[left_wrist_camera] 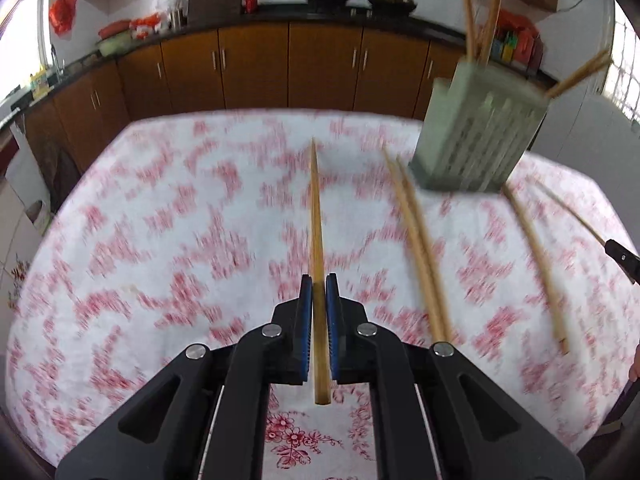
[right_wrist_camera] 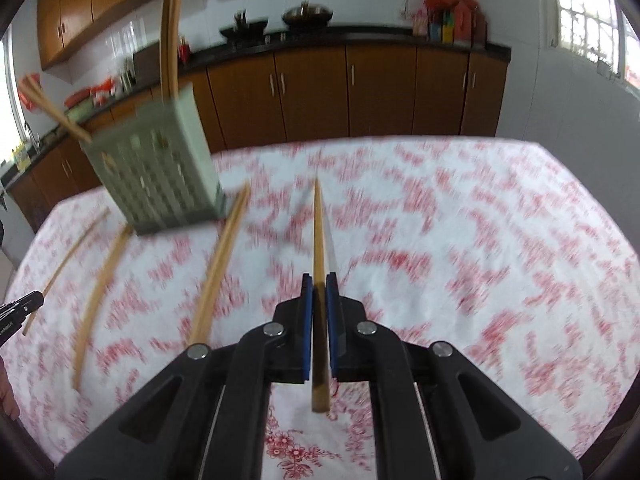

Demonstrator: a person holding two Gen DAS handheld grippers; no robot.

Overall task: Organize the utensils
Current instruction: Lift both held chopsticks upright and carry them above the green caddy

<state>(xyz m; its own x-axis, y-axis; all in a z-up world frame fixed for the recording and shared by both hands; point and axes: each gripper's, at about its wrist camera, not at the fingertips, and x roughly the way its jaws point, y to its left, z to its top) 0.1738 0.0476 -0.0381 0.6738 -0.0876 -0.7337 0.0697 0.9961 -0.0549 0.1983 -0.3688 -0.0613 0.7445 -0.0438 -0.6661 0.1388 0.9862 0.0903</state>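
My left gripper (left_wrist_camera: 319, 284) is shut on a wooden chopstick (left_wrist_camera: 316, 216) that points forward above the table. My right gripper (right_wrist_camera: 319, 282) is shut on another wooden chopstick (right_wrist_camera: 319, 228), also pointing forward. A grey-green slotted utensil holder (left_wrist_camera: 476, 136) stands on the table to the front right of the left gripper, with several chopsticks (left_wrist_camera: 474, 12) standing in it. In the right wrist view the holder (right_wrist_camera: 160, 168) is at the front left. Loose chopsticks (left_wrist_camera: 420, 248) lie on the cloth near it, and they also show in the right wrist view (right_wrist_camera: 218, 264).
The table has a white cloth with red flowers (left_wrist_camera: 180, 220). More loose chopsticks (left_wrist_camera: 538, 256) lie right of the holder. The other gripper's tip shows at the right edge (left_wrist_camera: 622, 258). Brown kitchen cabinets (left_wrist_camera: 256, 68) and a dark counter stand behind the table.
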